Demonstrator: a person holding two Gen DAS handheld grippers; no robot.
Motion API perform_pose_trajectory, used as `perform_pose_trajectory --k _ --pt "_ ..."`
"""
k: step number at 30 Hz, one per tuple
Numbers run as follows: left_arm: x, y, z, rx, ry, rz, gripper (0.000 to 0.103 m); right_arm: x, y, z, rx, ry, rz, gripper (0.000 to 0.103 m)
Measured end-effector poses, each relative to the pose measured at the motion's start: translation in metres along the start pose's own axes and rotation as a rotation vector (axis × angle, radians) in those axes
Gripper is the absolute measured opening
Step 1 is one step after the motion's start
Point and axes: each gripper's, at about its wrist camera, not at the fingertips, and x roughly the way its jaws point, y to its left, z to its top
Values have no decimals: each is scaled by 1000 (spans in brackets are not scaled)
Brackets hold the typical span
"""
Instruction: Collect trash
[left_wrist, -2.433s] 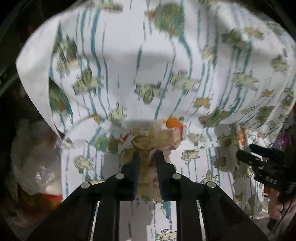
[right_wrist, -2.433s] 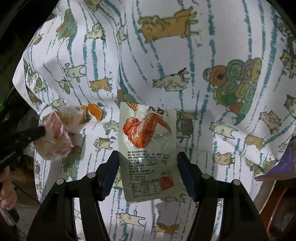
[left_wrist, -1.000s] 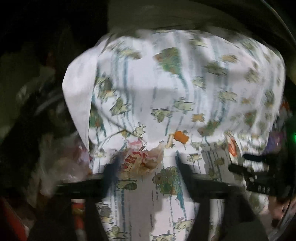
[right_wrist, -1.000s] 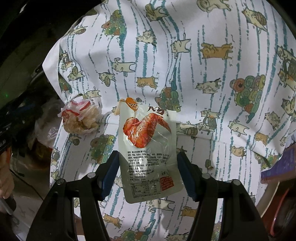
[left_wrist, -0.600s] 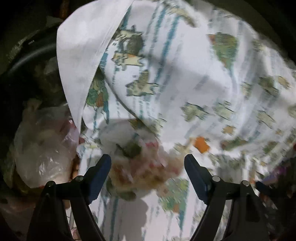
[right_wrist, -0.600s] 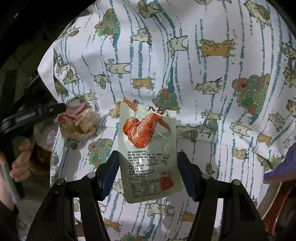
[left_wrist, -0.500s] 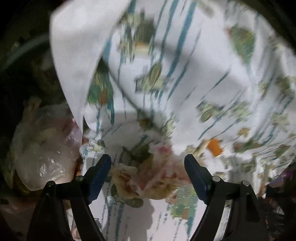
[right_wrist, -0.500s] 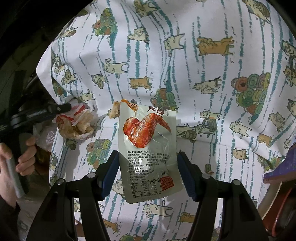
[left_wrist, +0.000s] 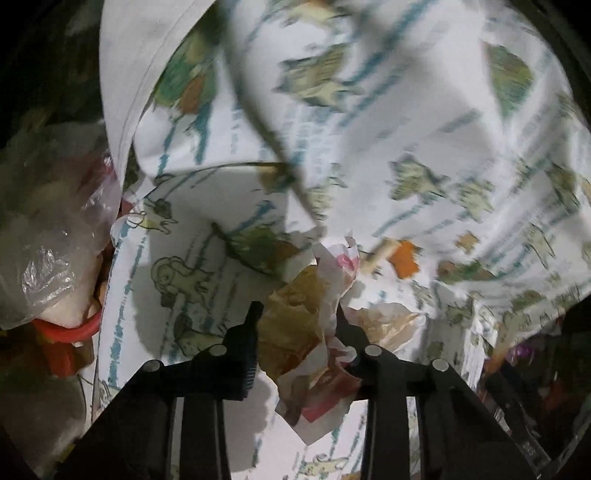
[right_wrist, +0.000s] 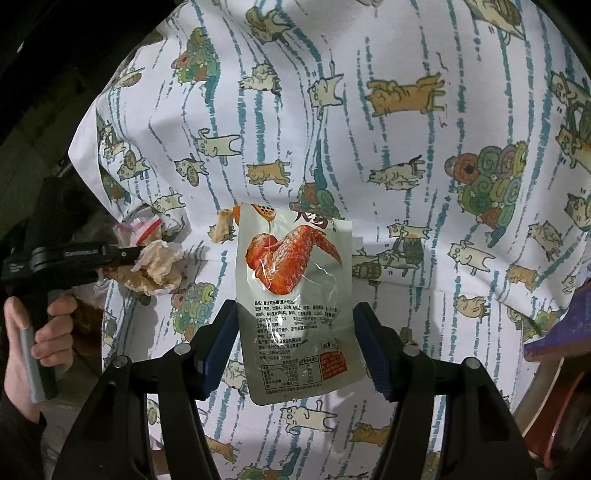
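Closing on the crumpled wrapper (left_wrist: 306, 325) with my left gripper (left_wrist: 295, 332): the jaws have just been narrowing, and in the left wrist view the greasy paper wad sits squeezed between the two black fingers, lower centre of frame, resting on the cat-print tablecloth (left_wrist: 369, 110). Frame is motion-blurred, but both fingers appear to touch the paper. The right wrist view confirms it from the side, mid-left of that frame: fingertips in the wad.

My right gripper (right_wrist: 291, 347) stands roughly half open, with the chicken-wing snack packet (right_wrist: 291, 295) spanning the gap, lower centre. The packet's edges meet both blue pads (right_wrist: 221, 343); I judge it held.

Small orange scrap (left_wrist: 404, 258) lies on the cloth just right of and above the wad, not gripped.

Step in hand, my judgement: pickup of the wrapper, grasp just made. Next move calls for lifting the wad clear without snagging the cloth, then carrying it toward the clear plastic bag (left_wrist: 48, 251) at left edge, which looks like the trash destination. Crumpled paper may slip; firm squeeze needed.
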Motion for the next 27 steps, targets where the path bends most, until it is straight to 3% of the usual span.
perform_pose_trajectory --k 2,6,9,12,17,21,27 --pt "-11 -13 -1 41 -28 7 36 -3 2 -1 -6 -5 0 62" --pt "-43 -49 -16 201 -161 96 36 -10 8 -3 -14 -19 -3 62" --pt "-69 -67 -28 290 -257 38 36 -16 12 -6 -16 -35 -4 62" --pt "-91 -78 -37 323 -337 12 36 -19 18 -11 -22 -45 -21 62" --pt "-119 -90 -56 391 -465 74 36 -26 29 -18 -56 -82 -42 62" --pt "-138 -88 -65 420 -505 42 36 -35 34 -24 -73 -129 -47 62" --pt "-157 -90 -85 472 -599 94 37 -45 39 -27 -92 -194 -58 62"
